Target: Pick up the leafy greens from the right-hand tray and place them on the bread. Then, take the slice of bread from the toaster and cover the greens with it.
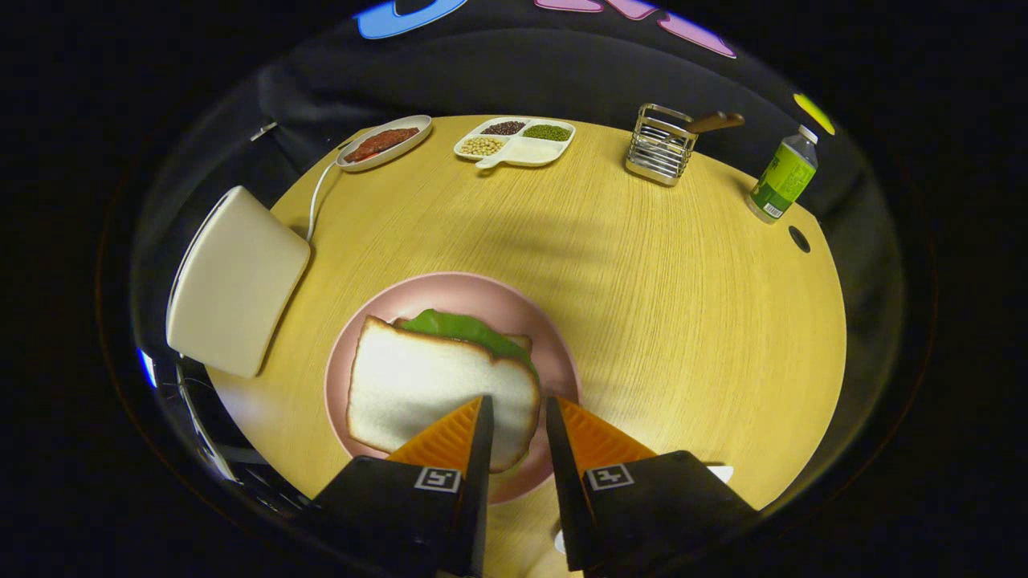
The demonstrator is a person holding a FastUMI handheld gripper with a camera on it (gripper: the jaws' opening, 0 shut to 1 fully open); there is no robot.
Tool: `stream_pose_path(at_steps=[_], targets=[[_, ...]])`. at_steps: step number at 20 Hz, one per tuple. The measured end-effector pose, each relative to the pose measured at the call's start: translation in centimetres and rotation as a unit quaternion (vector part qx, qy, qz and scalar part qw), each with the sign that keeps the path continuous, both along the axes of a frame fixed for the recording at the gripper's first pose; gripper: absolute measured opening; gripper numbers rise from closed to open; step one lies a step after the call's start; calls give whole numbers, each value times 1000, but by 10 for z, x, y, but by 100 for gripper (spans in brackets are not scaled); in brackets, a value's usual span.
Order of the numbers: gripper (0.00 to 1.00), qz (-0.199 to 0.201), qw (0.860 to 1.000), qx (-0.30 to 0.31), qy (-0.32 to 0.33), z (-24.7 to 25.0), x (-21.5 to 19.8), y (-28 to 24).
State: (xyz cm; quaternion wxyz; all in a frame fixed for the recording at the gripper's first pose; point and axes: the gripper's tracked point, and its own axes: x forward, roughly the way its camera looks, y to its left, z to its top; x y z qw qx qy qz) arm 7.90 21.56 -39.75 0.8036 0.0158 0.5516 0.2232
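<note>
A pink plate (554, 353) sits on the round wooden table just ahead of my fingers. On it lies a top slice of white bread (426, 385), flat over the leafy greens (462, 327), which poke out along its far edge. A corner of the lower slice (520, 341) peeks out beneath the greens. My gripper (518, 399) hovers over the near right edge of the top slice, open, with a narrow gap between its fingers and nothing gripped in it. The white toaster (233, 281) stands left of the plate.
At the table's far side stand an oval dish of red meat (384, 143), a divided white tray of beans (514, 143), a wire holder (660, 146) with a wooden handle, and a green-labelled bottle (783, 177). A white edge (720, 473) shows beside my right finger.
</note>
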Motion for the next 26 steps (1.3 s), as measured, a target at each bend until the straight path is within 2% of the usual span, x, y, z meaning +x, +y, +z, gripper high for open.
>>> stream_pose_path(at_steps=[5,6,8,13,17,21,26], targets=[[65,-6,1000,-20,-8,2,0,-9],[81,-10,1000,-20,-9,0,5,-13],[98,-19,999,-24,-14,2,6,-19],[100,-15,998,-40,-45,12,5,-26],[99,-34,995,-29,-89,38,12,-25],[99,-49,988,6,-149,96,16,-22],[99,-64,968,51,-237,177,28,-30]])
